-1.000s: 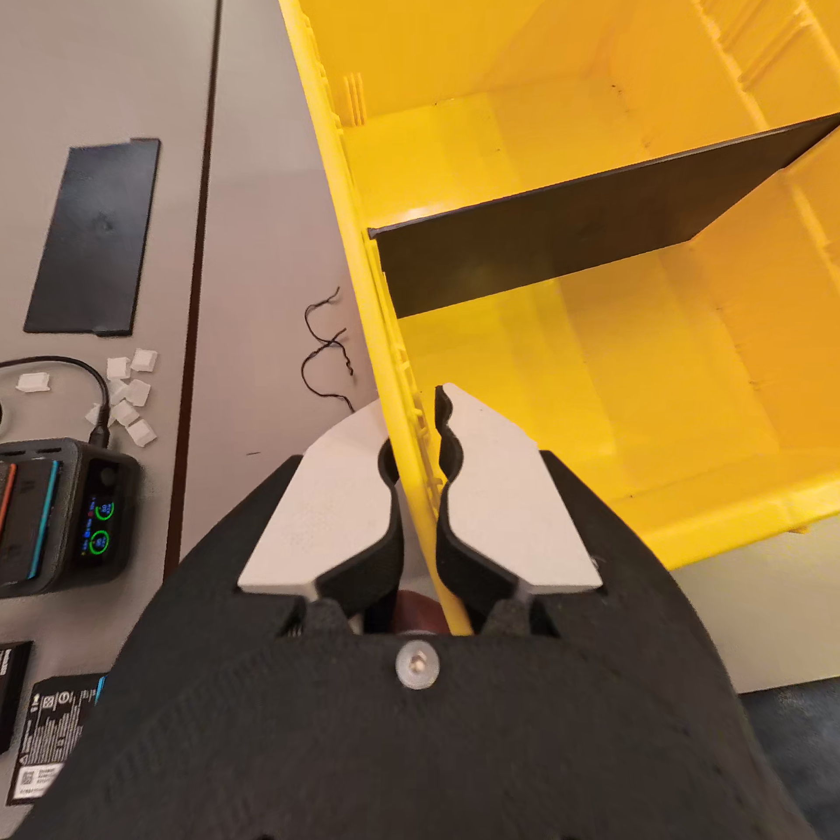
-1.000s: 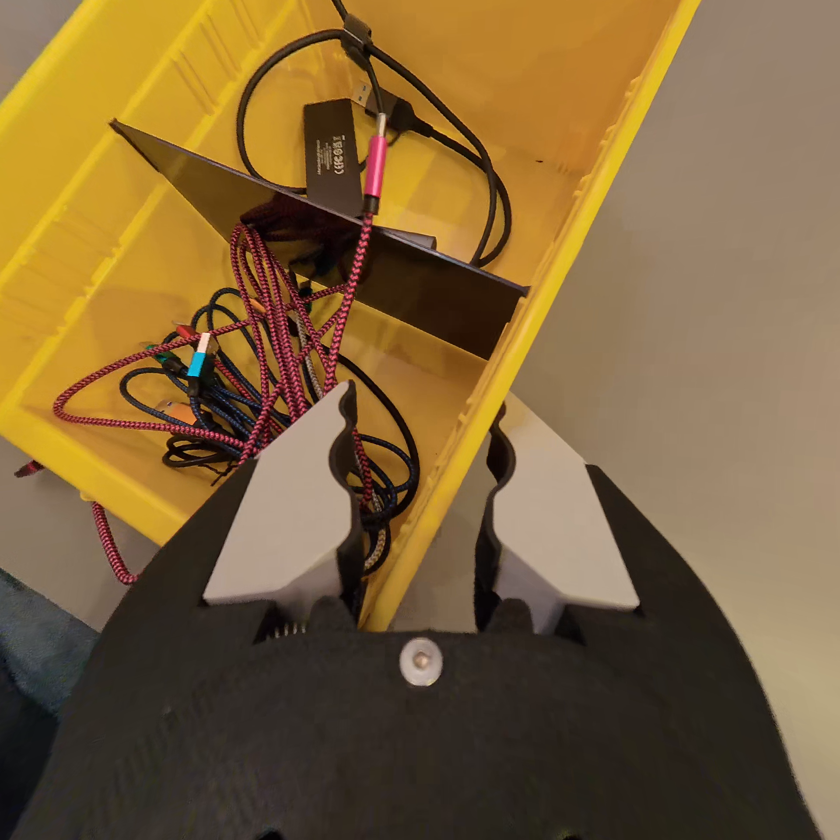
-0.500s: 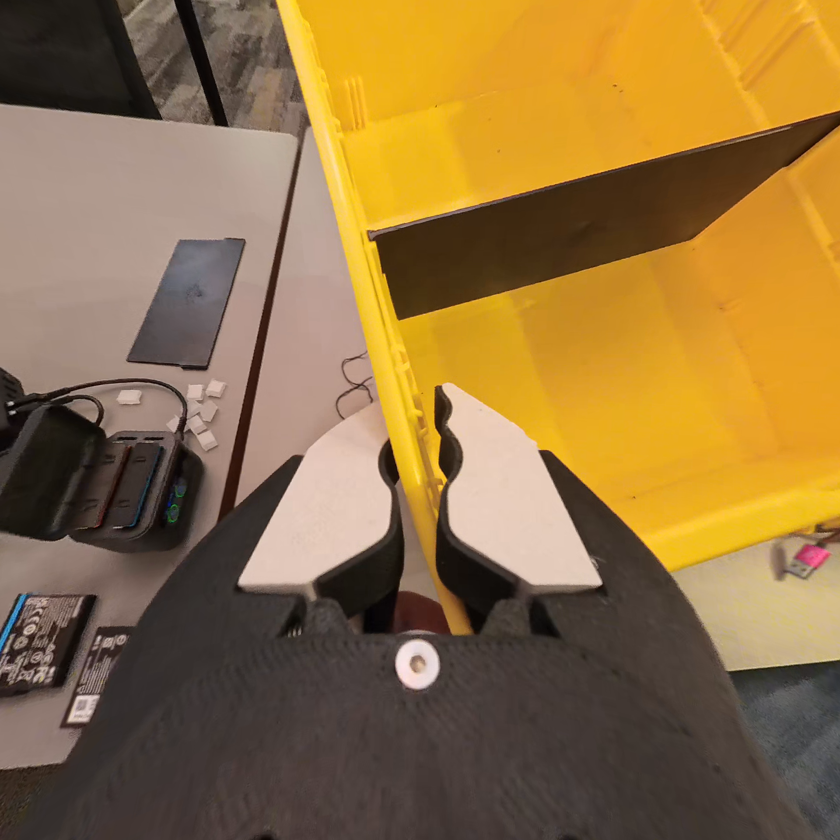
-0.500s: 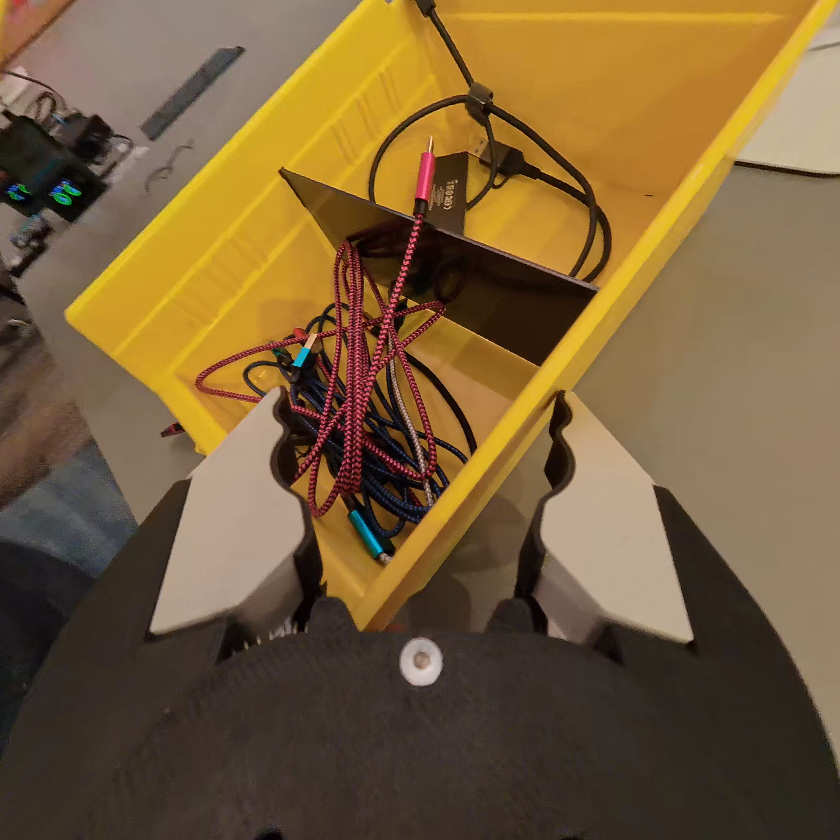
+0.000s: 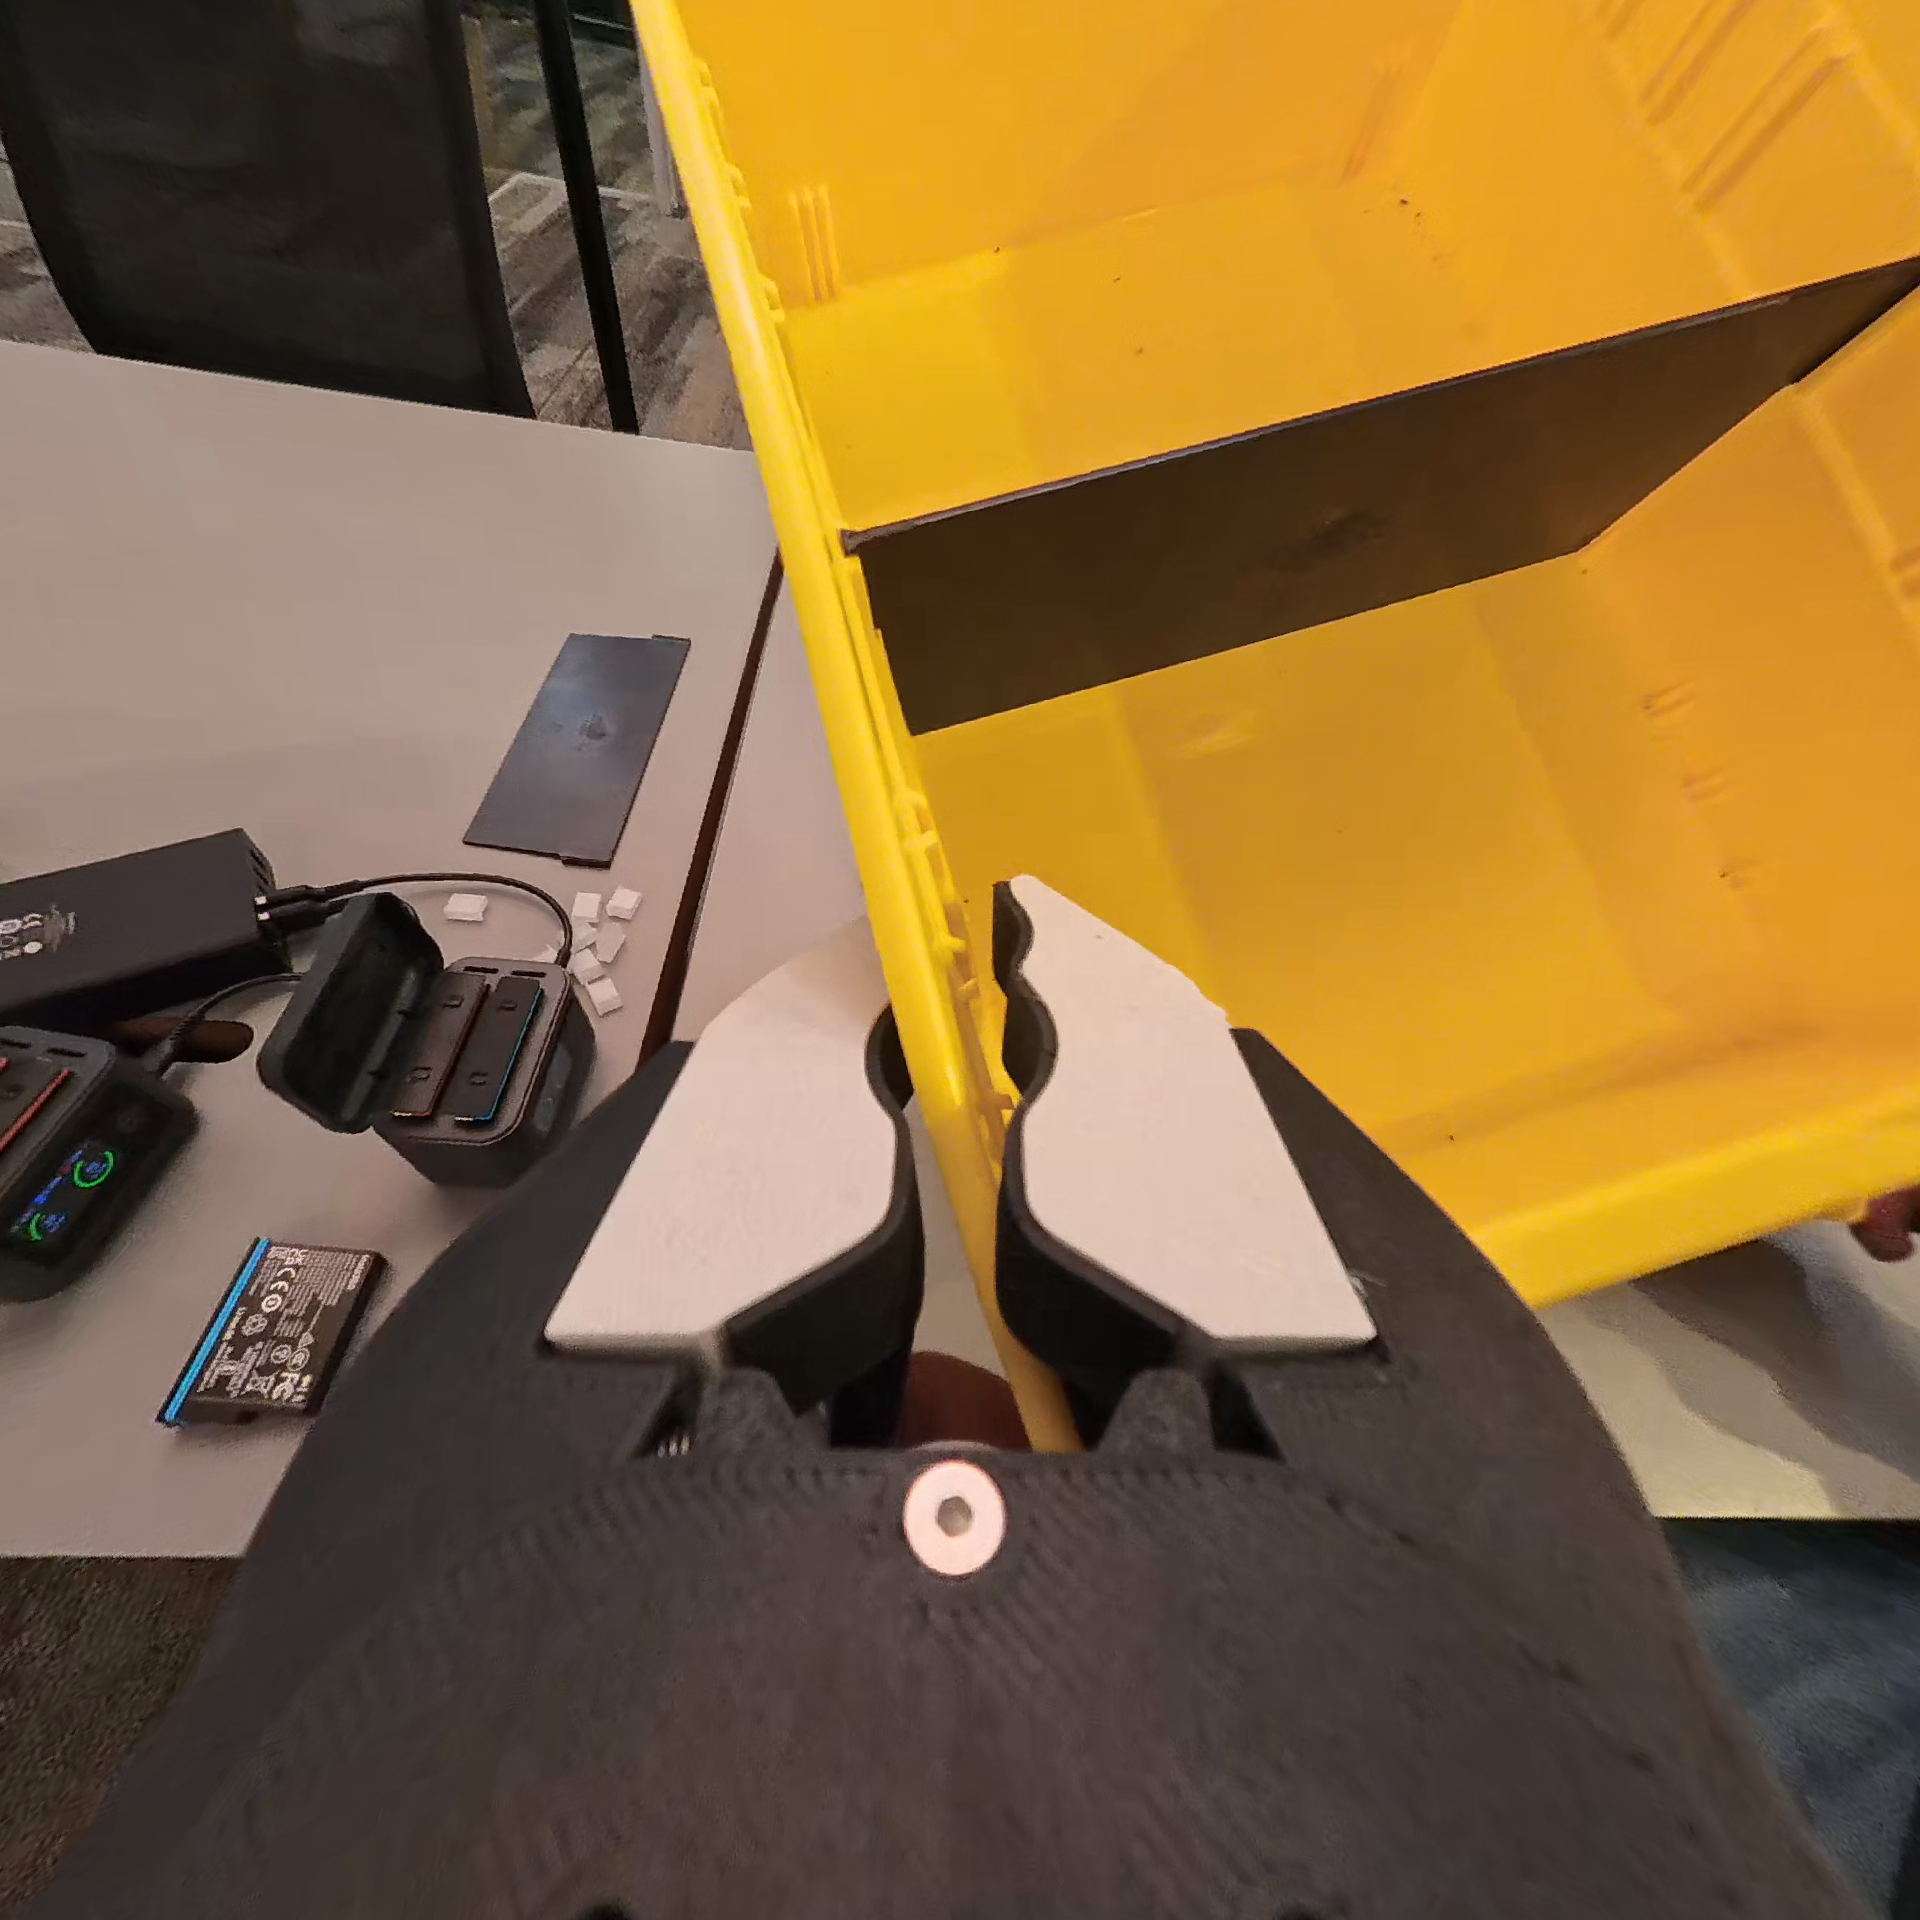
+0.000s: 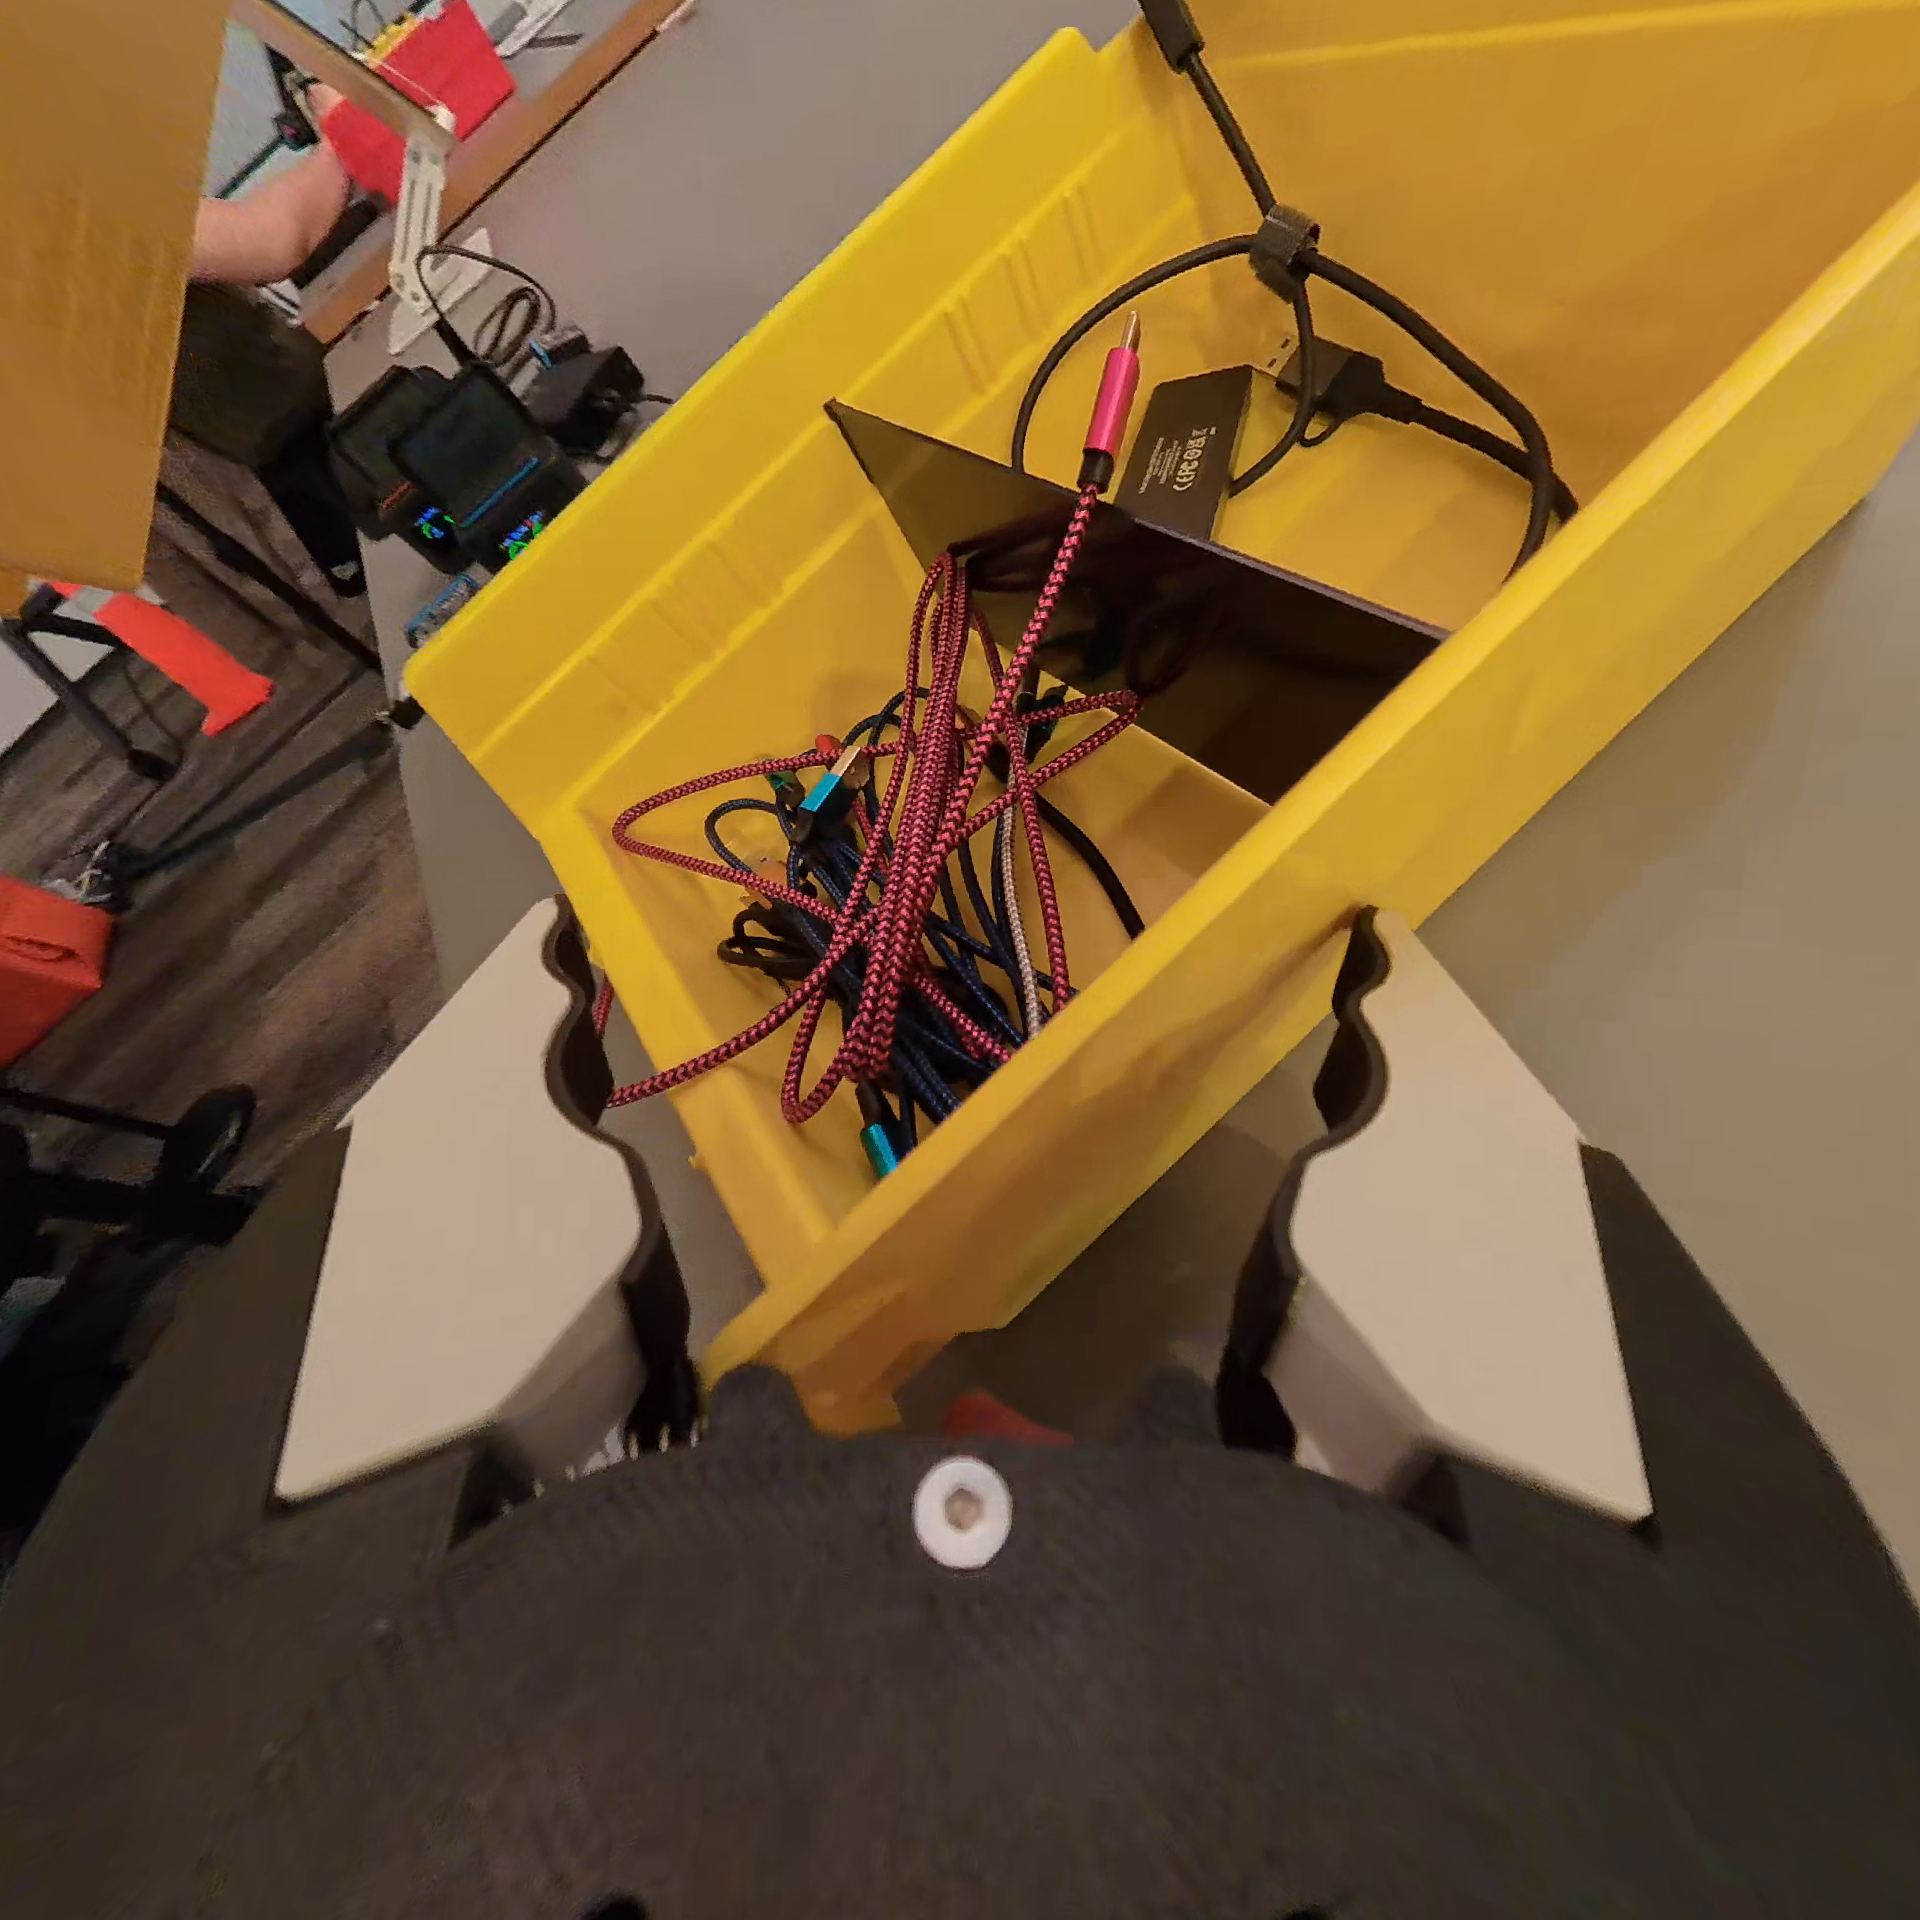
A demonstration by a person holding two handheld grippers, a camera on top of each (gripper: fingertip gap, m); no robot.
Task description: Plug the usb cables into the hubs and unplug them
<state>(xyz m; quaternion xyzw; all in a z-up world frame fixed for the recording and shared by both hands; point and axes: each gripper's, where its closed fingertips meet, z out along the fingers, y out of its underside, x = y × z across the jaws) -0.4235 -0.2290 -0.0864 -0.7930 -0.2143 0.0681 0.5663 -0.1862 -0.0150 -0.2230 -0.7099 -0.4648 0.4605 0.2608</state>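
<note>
The left tongs [image 5: 951, 1049] are squeezed tight on the side wall of the yellow bin [image 5: 904, 831], one finger inside and one outside. From this side the bin looks bare, with a black divider [image 5: 1299, 561] standing across it. Left of the bin, on the grey bench [image 5: 312, 582], lie a flat battery [image 5: 275, 1330], an open charging case [image 5: 436, 1060], some little white caps [image 5: 603, 935] and a flat black plate [image 5: 577, 748].

The right tongs [image 6: 961, 1049] are spread wide and hold nothing. A corner of the yellow bin [image 6: 1143, 1091] sits between the fingers, and I cannot tell if it touches them. In the near part of the bin lies a messy pile of usb cables [image 6: 914, 935], red, blue, black and grey. One red cable climbs over the black divider [image 6: 997, 488], and its pink plug [image 6: 1110, 400] sticks up in the far part. Just beside the plug lies a black hub [image 6: 1184, 447] with its own black cord [image 6: 1455, 416] looped around. Far off on the left stand more chargers [image 6: 468, 468] with lit screens.
</note>
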